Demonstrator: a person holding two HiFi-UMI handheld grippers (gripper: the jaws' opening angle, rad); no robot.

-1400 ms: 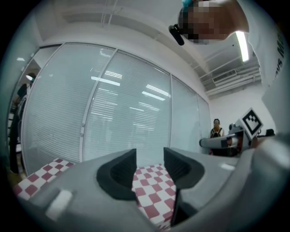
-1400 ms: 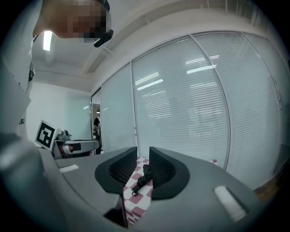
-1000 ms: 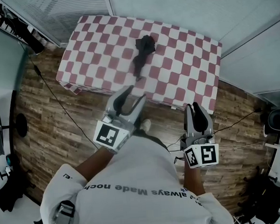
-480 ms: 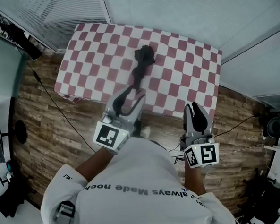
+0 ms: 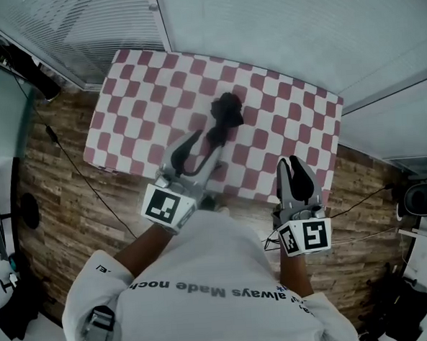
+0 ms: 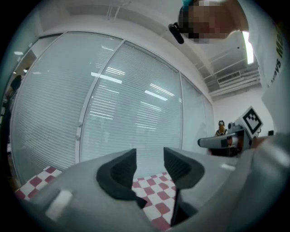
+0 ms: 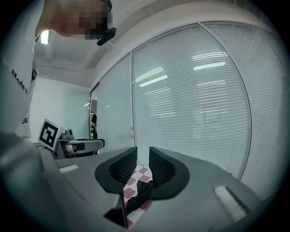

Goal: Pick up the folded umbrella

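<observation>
The room reads as an office space turned into a recording room. Floor-to-ceiling glass partitions [image 5: 263, 33] hung with white slatted blinds close it in, and strip lights [image 6: 248, 47] run along a white ceiling. The floor [image 5: 64, 204] is wood-look planking, with a black cable [image 5: 84, 181] trailing loose across it. A tabletop [image 5: 144, 91] under a red-and-white checked cloth stands against the glass. Round the edges sit a round-footed stand [image 5: 30, 211] and dark equipment [image 5: 421, 198] (too small to identify).
</observation>
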